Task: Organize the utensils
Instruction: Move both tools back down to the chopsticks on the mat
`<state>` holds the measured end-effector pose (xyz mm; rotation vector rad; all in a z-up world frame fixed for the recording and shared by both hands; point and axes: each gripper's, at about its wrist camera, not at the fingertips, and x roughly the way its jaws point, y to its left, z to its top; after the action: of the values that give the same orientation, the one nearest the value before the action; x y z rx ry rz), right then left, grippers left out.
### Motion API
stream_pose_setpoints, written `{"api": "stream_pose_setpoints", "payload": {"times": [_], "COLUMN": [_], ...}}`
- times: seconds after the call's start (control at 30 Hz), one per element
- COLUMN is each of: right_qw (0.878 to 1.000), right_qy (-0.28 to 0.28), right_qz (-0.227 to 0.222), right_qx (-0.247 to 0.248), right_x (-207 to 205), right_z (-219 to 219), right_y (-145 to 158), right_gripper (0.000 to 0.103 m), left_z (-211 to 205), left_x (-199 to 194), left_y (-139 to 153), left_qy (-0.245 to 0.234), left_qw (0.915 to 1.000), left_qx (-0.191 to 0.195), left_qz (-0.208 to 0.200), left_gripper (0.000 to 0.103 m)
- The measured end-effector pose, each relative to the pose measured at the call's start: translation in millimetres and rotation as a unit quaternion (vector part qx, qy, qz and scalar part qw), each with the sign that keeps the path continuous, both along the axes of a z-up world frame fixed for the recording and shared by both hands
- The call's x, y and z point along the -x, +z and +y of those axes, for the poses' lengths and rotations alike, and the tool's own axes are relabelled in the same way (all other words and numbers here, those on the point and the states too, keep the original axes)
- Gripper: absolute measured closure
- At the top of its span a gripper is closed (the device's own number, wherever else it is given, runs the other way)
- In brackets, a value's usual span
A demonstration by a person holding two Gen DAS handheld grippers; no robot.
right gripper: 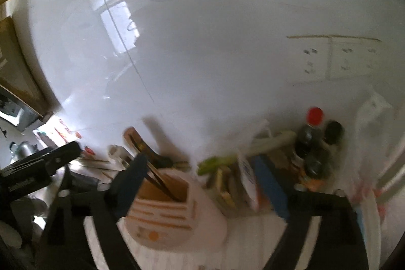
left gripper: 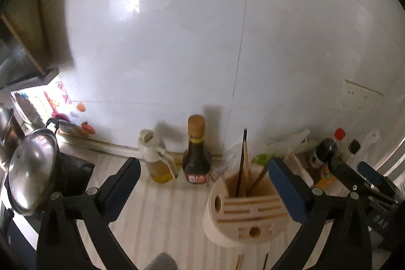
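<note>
A beige utensil holder (left gripper: 243, 209) with slots stands on the striped counter, with dark chopsticks (left gripper: 244, 161) upright in its back compartment. My left gripper (left gripper: 205, 176) is open, and the holder sits between its fingers, close to the right pad without touching it. Two more stick ends (left gripper: 238, 262) show at the bottom edge. In the right wrist view, which is blurred, the holder (right gripper: 164, 214) and chopsticks (right gripper: 157, 179) lie just inside the left finger of my open right gripper (right gripper: 202, 179). Nothing is held by either gripper.
An oil bottle (left gripper: 159, 161) and a dark sauce bottle (left gripper: 197, 156) stand against the white wall. A steel pot lid (left gripper: 30, 173) is at the left. At the right are red-capped bottles (right gripper: 314, 133), green vegetables (right gripper: 217, 161) and plastic bags (right gripper: 372, 123).
</note>
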<state>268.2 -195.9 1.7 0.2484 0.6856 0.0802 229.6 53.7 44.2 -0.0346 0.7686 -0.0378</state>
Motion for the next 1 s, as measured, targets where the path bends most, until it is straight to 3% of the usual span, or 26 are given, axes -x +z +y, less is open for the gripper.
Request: {"api": "stream_pose_setpoints", "payload": {"times": [0.07, 0.33, 0.6, 0.7, 0.77, 0.83, 0.9, 0.93, 1.0], "right_qw": [1.0, 0.996, 0.984, 0.977, 0.972, 0.967, 0.962, 0.96, 0.958], "right_qy": [-0.016, -0.059, -0.065, -0.064, -0.064, -0.064, -0.065, -0.065, -0.062], "right_qz": [0.012, 0.049, 0.156, 0.2, 0.226, 0.248, 0.266, 0.271, 0.281], "right_qx": [0.009, 0.035, 0.049, 0.037, 0.024, 0.012, 0.002, -0.004, -0.016], "right_x": [15, 69, 105, 117, 122, 128, 136, 140, 145], "right_z": [-6, -33, -51, -58, -62, -66, -69, -71, -74], "right_y": [-7, -49, -124, -156, -176, -195, -211, -217, -226], "right_gripper": [0.002, 0.001, 0.002, 0.025, 0.048, 0.057, 0.069, 0.074, 0.075], "left_z": [1, -9, -36, -46, -52, -54, -55, -56, -56], "left_x": [11, 58, 87, 92, 94, 96, 97, 98, 100], "left_y": [-8, -71, -147, -175, -194, -212, -229, -236, -252], "left_qy": [0.001, -0.009, -0.038, -0.048, -0.058, -0.064, -0.074, -0.077, -0.085], "left_qw": [1.0, 0.9978, 0.9869, 0.9804, 0.9748, 0.9688, 0.9625, 0.9597, 0.9522], "left_qx": [0.003, -0.025, -0.066, -0.076, -0.08, -0.075, -0.064, -0.062, -0.053], "left_qz": [0.008, 0.062, 0.142, 0.175, 0.2, 0.227, 0.253, 0.263, 0.288], "left_gripper": [0.0, 0.0, 0.0, 0.002, 0.01, 0.013, 0.025, 0.036, 0.047]}}
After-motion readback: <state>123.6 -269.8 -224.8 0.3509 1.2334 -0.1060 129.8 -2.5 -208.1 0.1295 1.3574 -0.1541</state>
